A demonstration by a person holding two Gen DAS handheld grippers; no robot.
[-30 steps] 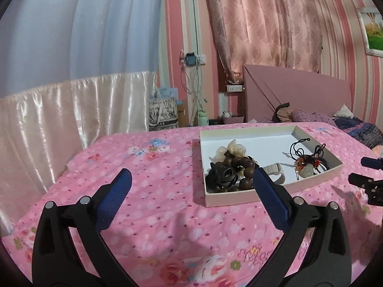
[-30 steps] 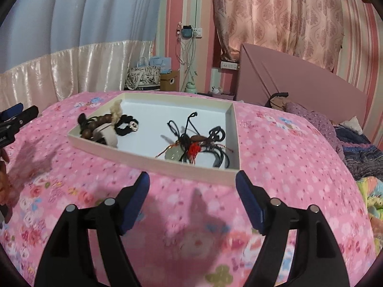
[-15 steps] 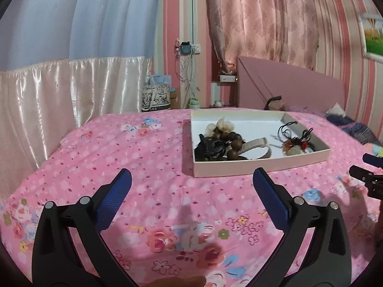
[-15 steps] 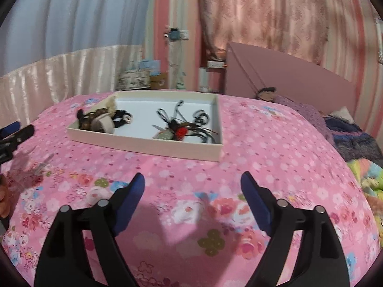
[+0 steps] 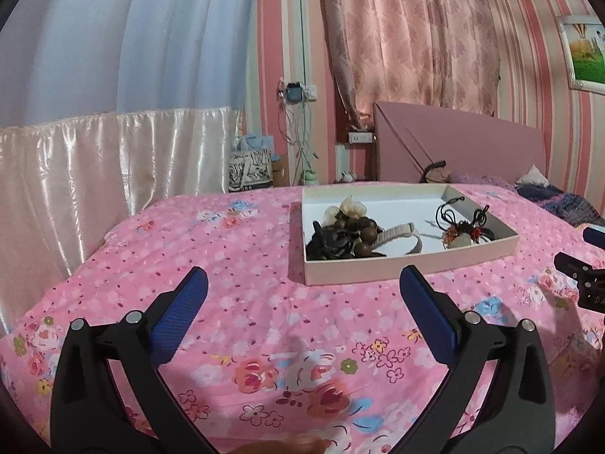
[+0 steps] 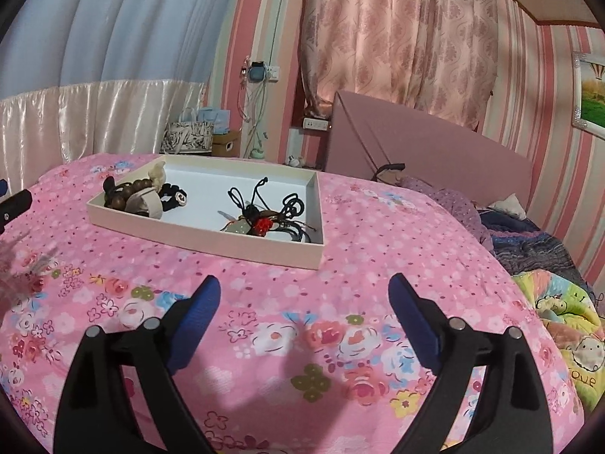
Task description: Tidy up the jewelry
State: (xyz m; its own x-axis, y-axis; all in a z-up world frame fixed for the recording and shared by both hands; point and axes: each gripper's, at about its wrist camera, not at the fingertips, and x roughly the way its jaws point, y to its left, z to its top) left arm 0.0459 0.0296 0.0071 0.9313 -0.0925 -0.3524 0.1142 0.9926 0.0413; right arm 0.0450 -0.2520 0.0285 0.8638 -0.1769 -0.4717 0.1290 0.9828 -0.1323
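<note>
A shallow white box (image 5: 408,261) (image 6: 211,232) sits on the pink floral bedspread. At its left end lie a dark wooden bead bracelet (image 5: 365,230) (image 6: 123,196), a black piece and a beige band (image 5: 397,236). At its right end lies a tangle of black cord with a red knot and a pale green pendant (image 5: 463,232) (image 6: 261,223). My left gripper (image 5: 302,287) is open and empty, short of the box. My right gripper (image 6: 304,291) is open and empty, short of the box's near corner; its tip shows in the left wrist view (image 5: 582,265).
The bedspread (image 5: 227,265) covers the bed. A pink headboard (image 6: 427,151) stands behind. A rumpled colourful blanket (image 6: 559,302) lies on the right. Bags (image 5: 251,168) and hanging cables stand by the far wall.
Both grippers have drawn back and away from the box, which looks smaller and farther now. Both stay open and empty. The jewelry in the box has not moved.
</note>
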